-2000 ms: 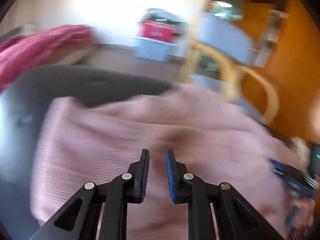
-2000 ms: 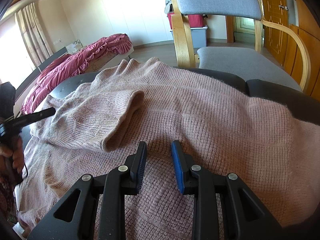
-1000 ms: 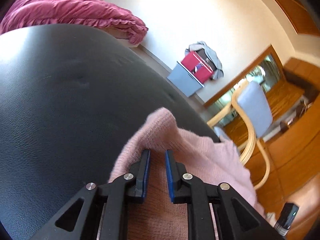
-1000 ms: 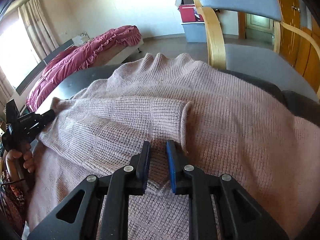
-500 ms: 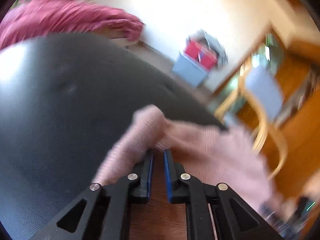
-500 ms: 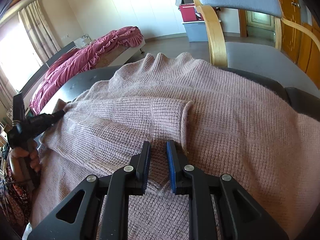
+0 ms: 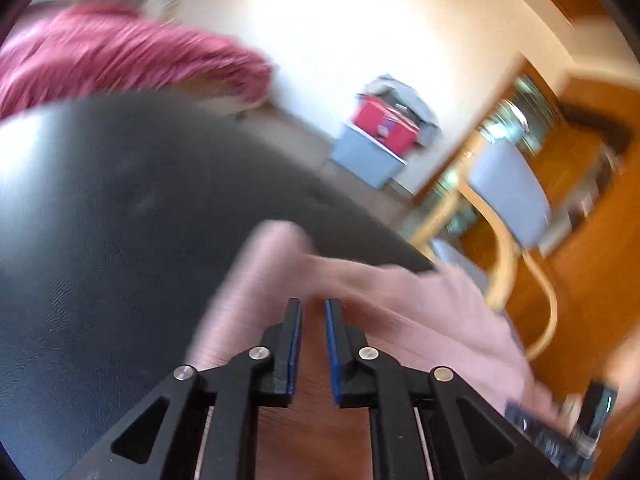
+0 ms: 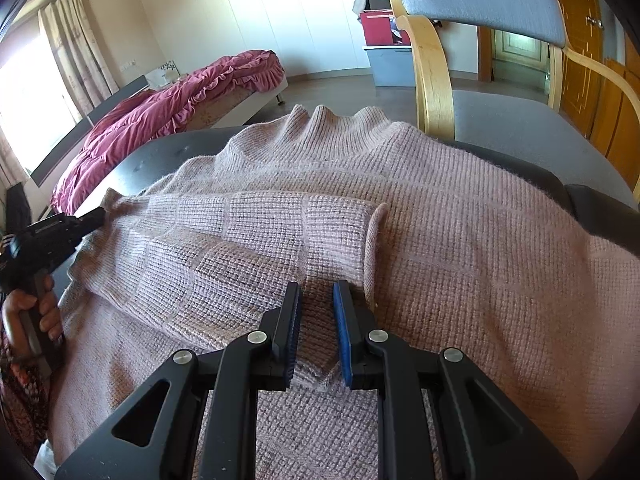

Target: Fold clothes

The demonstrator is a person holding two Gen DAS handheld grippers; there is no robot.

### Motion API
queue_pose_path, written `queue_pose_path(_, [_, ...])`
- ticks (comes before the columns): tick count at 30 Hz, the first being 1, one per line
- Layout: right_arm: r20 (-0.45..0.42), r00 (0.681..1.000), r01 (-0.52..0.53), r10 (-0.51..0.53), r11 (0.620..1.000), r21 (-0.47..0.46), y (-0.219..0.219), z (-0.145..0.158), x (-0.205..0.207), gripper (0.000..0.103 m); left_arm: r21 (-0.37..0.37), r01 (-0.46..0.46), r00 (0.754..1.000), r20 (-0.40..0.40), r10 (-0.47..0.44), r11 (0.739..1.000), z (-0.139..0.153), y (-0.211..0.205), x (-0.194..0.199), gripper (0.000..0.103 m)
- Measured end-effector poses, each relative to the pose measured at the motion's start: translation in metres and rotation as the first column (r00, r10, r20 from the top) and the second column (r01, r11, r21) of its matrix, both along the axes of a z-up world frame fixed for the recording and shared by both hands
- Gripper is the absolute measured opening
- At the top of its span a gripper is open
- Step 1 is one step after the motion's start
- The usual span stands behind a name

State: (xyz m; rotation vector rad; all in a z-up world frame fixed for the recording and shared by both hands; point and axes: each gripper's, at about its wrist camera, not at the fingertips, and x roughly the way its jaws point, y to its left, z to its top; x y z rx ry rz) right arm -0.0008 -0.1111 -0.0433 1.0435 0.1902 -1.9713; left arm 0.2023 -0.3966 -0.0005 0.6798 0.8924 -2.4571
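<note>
Pink knit sweater [image 8: 460, 216] lies spread over a black padded surface [image 8: 168, 152], collar end pointing twd the far edge, one sleeve [image 8: 248, 240] folded across the body w/ its cuff near centre.

R gripper [image 8: 316, 304] sits low over the sweater's middle, pointing down at the fabric. Jaws nearly together, clamped on a small ridge of knit bunched up between the blue pads, just beside the sleeve cuff.

L gripper [image 7: 312, 312] at the sweater's left edge, by the shoulder fold; seen in the R wrist view as a black tool [image 8: 52, 232] w/ a hand [image 8: 32, 316] round its grip. L wrist view is motion-blurred. Jaws narrow, have just been opening a little, w/ pink fabric between the pads; fabric pulls up in a soft peak ahead of the tips, so grip looks held.

Bkgd: bed w/ crimson ruffled cover [image 8: 168, 100] by the window, wooden armchair w/ grey cushions [image 8: 500, 76] right behind the black surface, grey bin w/ red box [image 8: 384, 48] against the wall.
</note>
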Motion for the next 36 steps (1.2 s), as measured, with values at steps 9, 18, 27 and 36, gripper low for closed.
queue_pose_path(9, [0.023, 1.000, 0.001, -0.001, 1.000, -0.021, 0.002, -0.001, -0.003, 0.017, 0.064, 0.323, 0.942, 0.074, -0.327, 0.944, -0.018, 0.100, -0.093, 0.014])
queue_pose_path(18, [0.040, 0.999, 0.002, -0.001, 0.999, -0.033, 0.004, -0.002, -0.006, 0.017, 0.294, 0.230, 0.973, -0.044, -0.228, 0.928, -0.047, 0.037, -0.042, 0.001])
queue_pose_path(27, [0.029, 1.000, 0.003, -0.002, 1.000, -0.025, 0.002, -0.002, -0.003, 0.017, 0.368, -0.083, 0.984, -0.114, 0.134, 0.926, -0.043, -0.035, 0.049, 0.009])
queue_pose_path(36, [0.024, 1.000, 0.004, -0.004, 1.000, -0.020, 0.000, -0.001, -0.002, 0.017, 0.180, -0.152, 0.988, 0.013, 0.152, 0.972, -0.042, -0.038, 0.015, 0.011])
